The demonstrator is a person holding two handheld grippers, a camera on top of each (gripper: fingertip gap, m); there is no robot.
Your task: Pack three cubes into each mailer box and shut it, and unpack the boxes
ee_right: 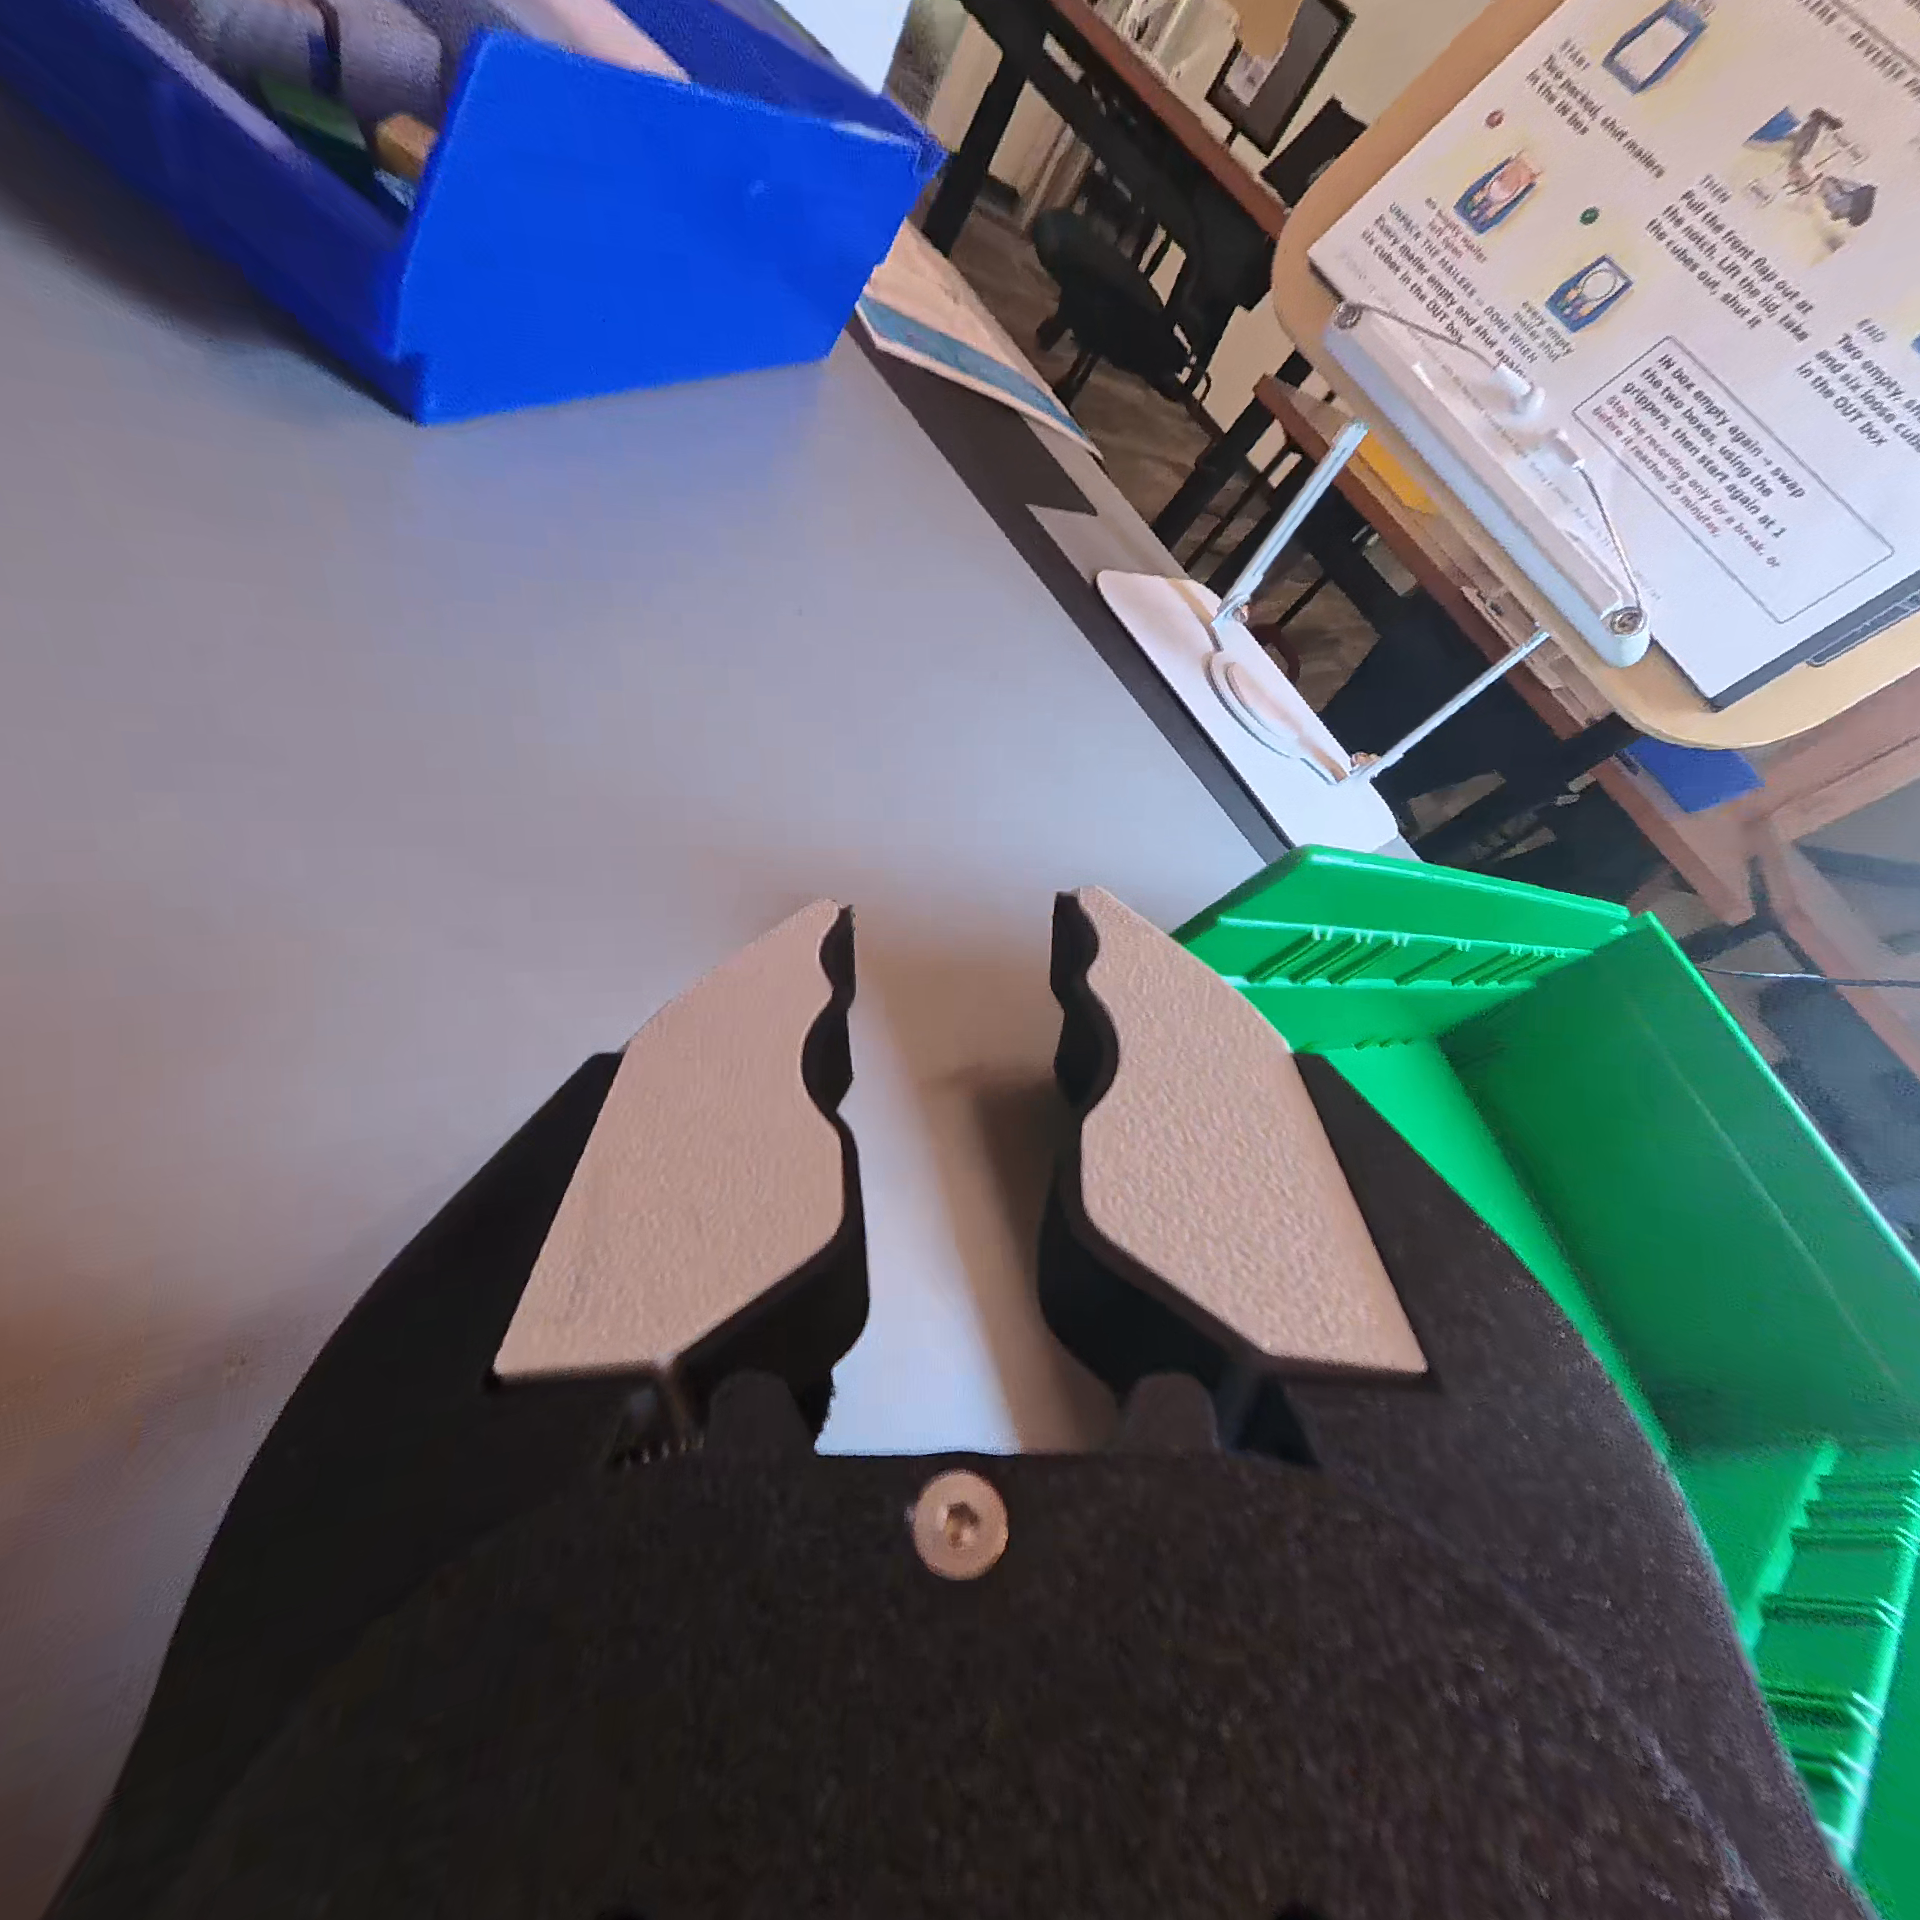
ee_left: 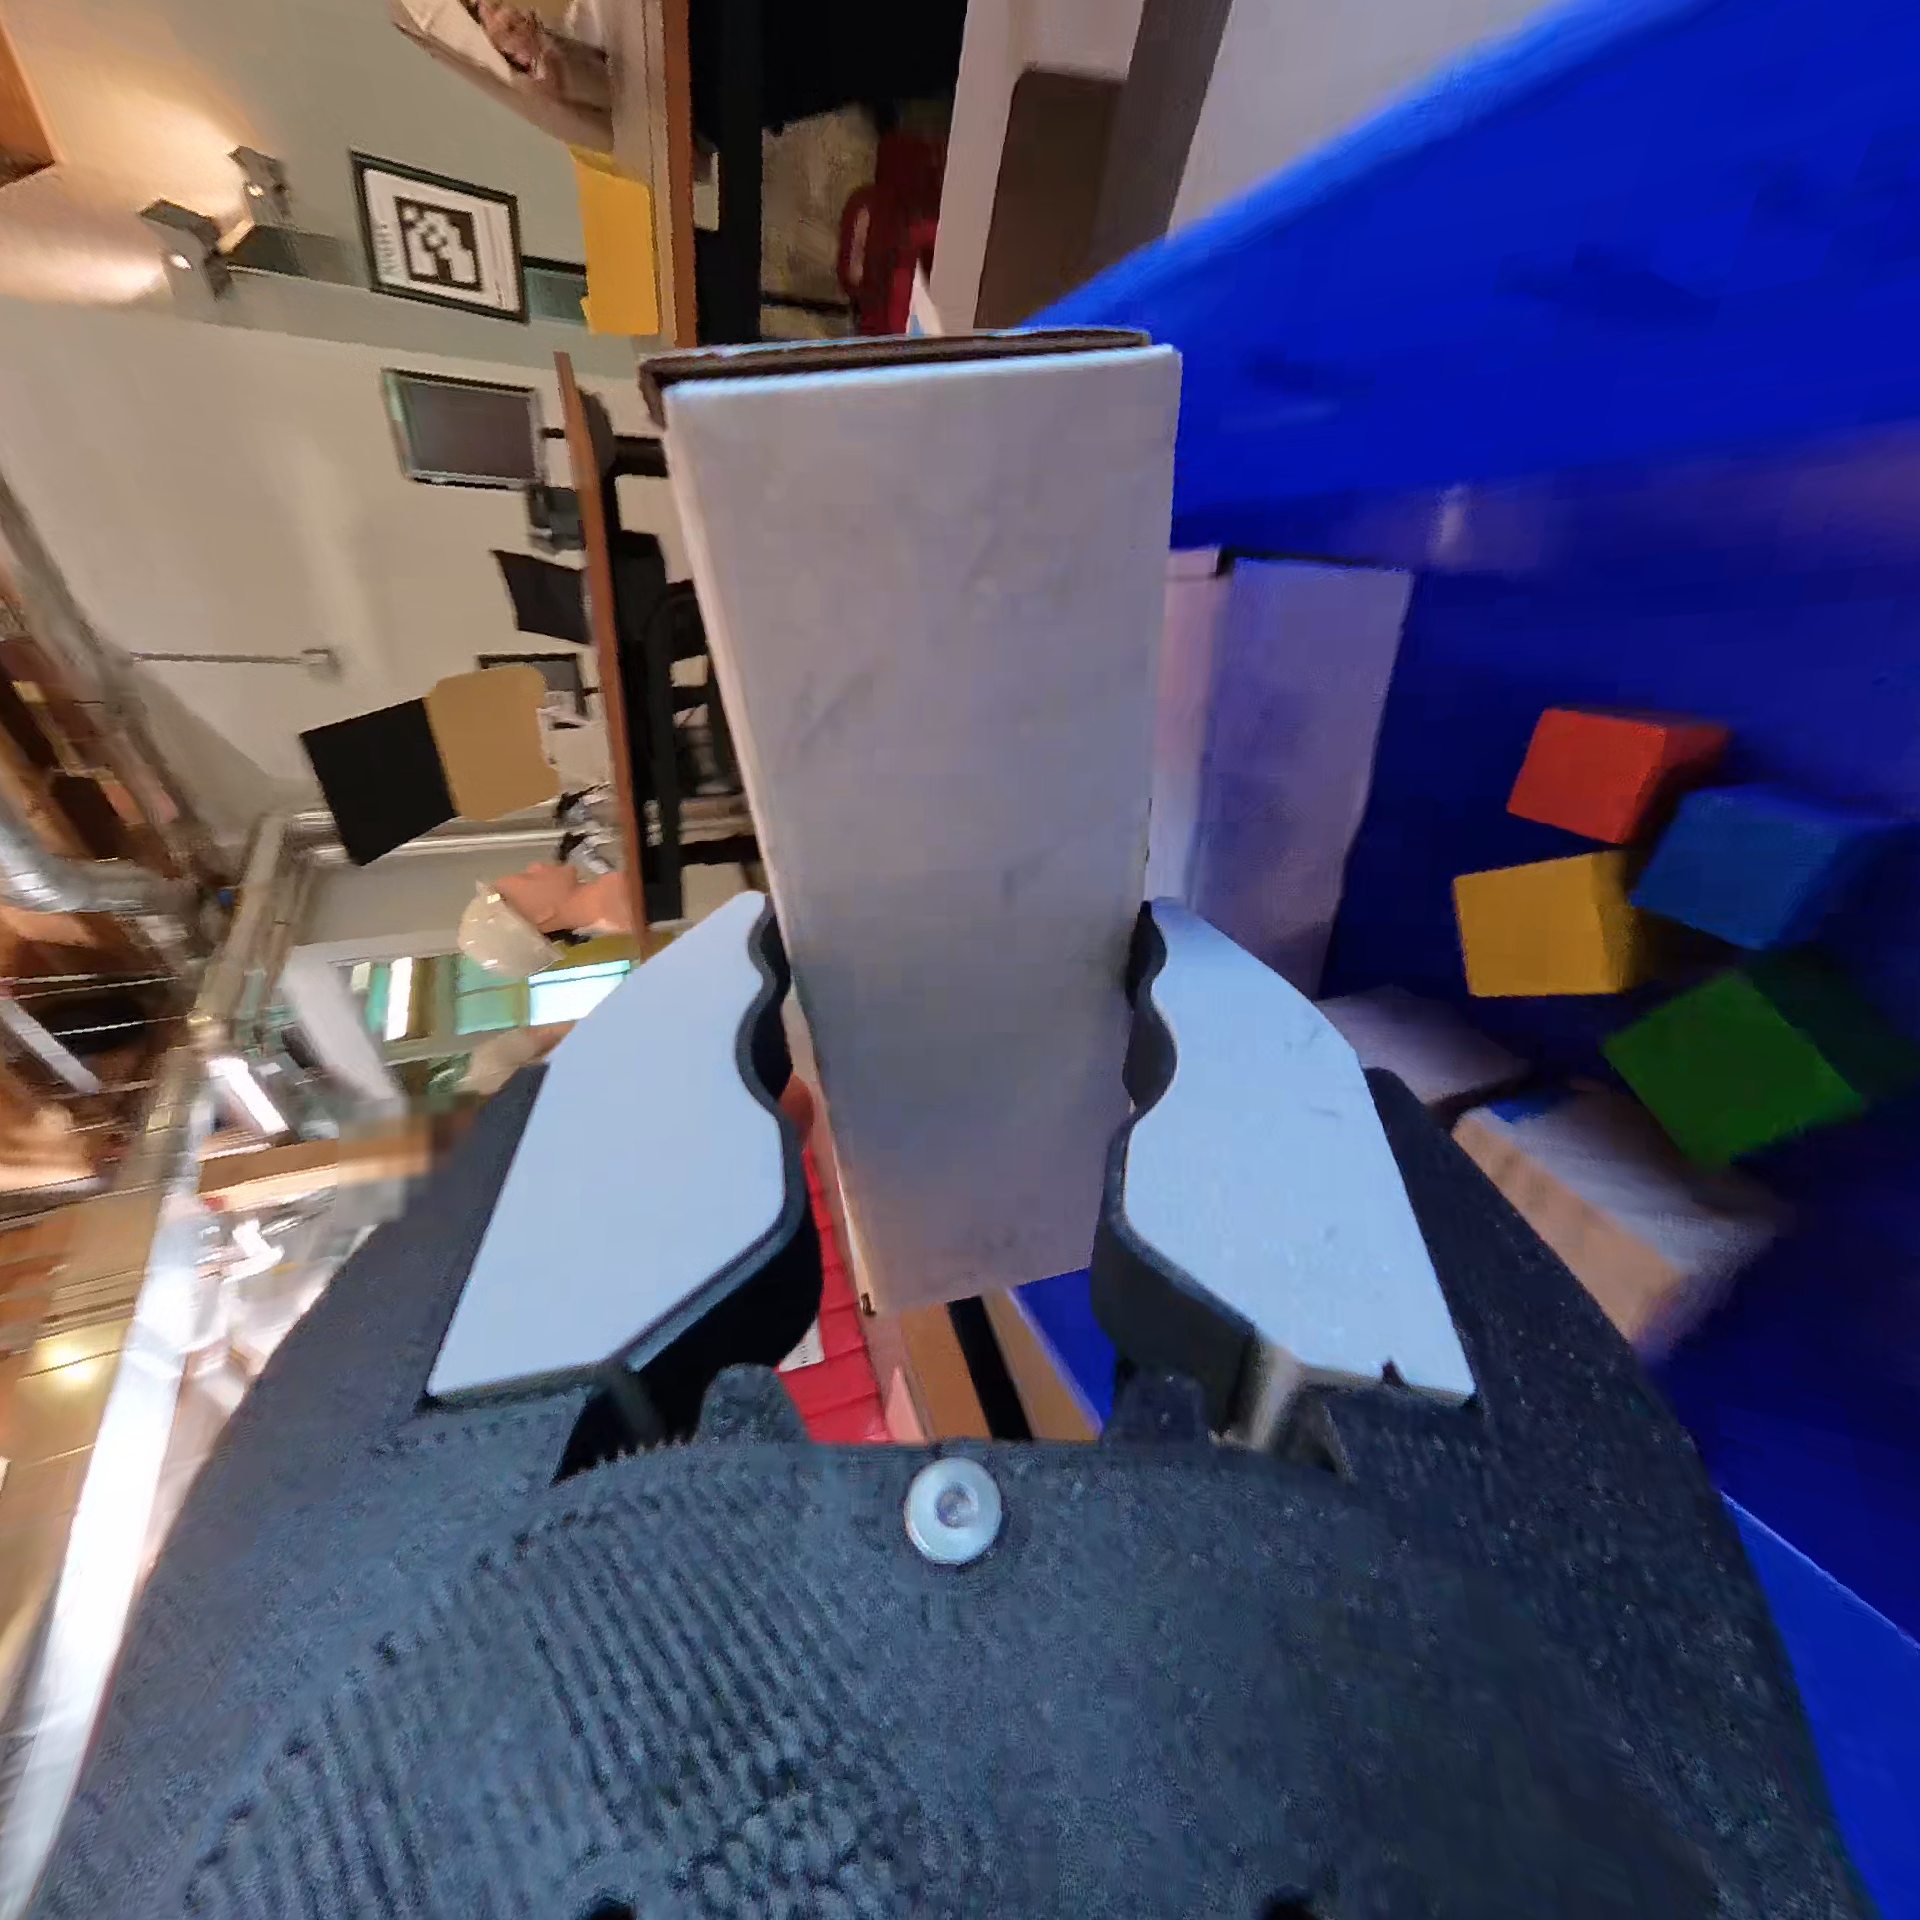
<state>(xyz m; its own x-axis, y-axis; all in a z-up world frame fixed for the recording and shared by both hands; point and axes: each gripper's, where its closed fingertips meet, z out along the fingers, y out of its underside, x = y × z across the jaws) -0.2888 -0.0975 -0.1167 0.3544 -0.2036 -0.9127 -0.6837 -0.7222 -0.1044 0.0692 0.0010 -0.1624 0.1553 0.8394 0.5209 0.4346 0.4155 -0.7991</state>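
Clamping the left claw [ee_left: 956,914] across the short width of a flat, shut white cardboard mailer box [ee_left: 935,675], with the box's long axis running straight ahead from the fingers and its far brown-edged end pointing away. Holding it aloft, clear of any surface, with the view rolled so the room behind appears sideways. Seeing, just right of the held box, a deep blue plastic bin [ee_left: 1558,364] with a second white mailer box [ee_left: 1299,727] leaning inside it and four loose painted cubes clustered beyond: red cube [ee_left: 1610,774], blue cube [ee_left: 1756,862], yellow cube [ee_left: 1548,925], green cube [ee_left: 1735,1070]. Judging the held box to be nearest the left side, so any setting down or opening probably falling to that arm first; being unable to tell whether anything is packed inside. Hovering the right claw [ee_right: 954,914] released and empty, fingers parted, low over the smooth pale grey desk [ee_right: 520,675], well apart from the blue bin at the desk's far left. Lying just right of this claw, an empty bright green plastic bin [ee_right: 1662,1143]. Standing past the desk's edge, a white wire stand with a printed sheet [ee_right: 1662,364], with dark desks and chairs behind.
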